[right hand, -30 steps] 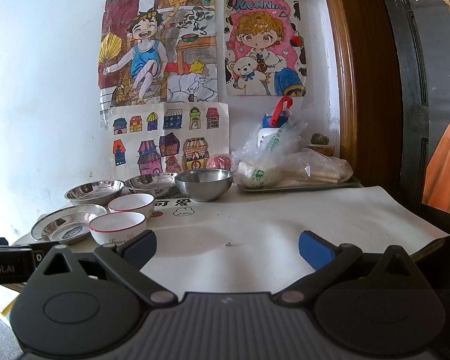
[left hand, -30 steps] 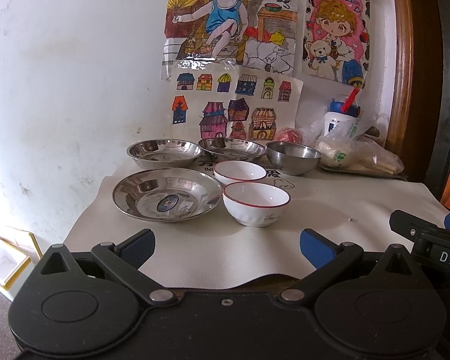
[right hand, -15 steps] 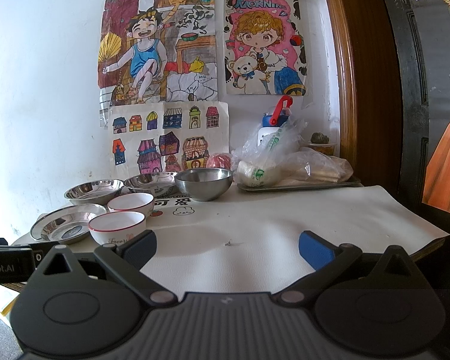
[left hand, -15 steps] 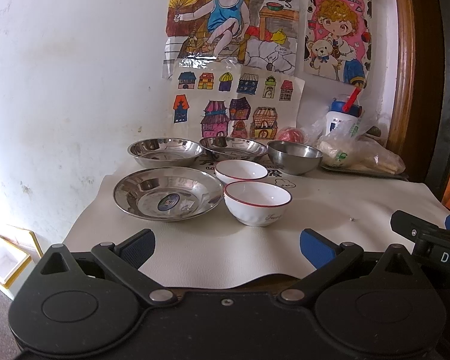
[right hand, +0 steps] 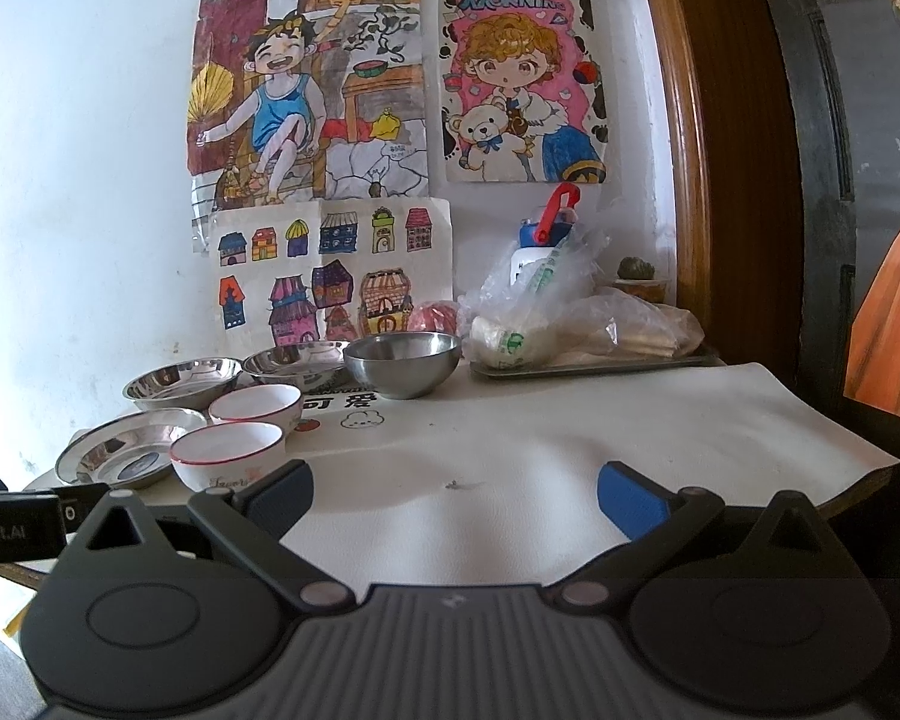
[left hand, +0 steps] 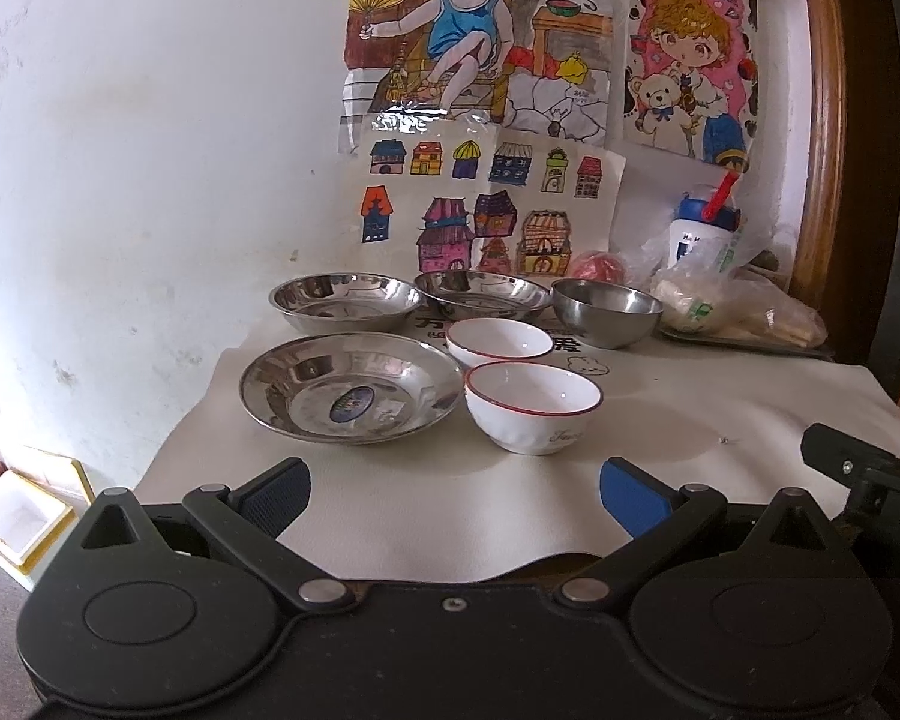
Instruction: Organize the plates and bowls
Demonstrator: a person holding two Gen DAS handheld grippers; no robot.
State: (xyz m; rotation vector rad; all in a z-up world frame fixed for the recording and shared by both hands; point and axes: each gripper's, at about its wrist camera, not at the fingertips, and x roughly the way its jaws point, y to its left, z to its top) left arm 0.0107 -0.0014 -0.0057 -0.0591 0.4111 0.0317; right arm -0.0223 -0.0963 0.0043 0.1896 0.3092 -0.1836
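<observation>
A pale mat covered the tabletop (left hand: 660, 420), which stood against a white wall (left hand: 150, 150) hung with coloured drawings (left hand: 480, 48); a brown door frame (right hand: 684, 150) ran up beside them. The landmark was the near white bowl (left hand: 533, 405), red-rimmed, plain inside and holding nothing. Just behind it sat a second white bowl (left hand: 499, 341) of the same kind. Just to the near bowl's left lay a wide steel plate (left hand: 351, 384), shiny, with a sticker at its centre. Behind that plate stood two more shallow steel dishes (left hand: 345, 300) (left hand: 481, 293) side by side, and behind and right of the near bowl a deeper steel bowl (left hand: 606, 309), all showing bare insides. Further right of that, a metal tray (right hand: 594, 365) carried crumpled plastic bags (right hand: 570, 312) and a bottle. The left tongs (left hand: 453, 495) hung wide open and held nothing, in front of the near bowl; the right tongs (right hand: 455, 495), likewise spread and holding nothing, hovered to its right.
</observation>
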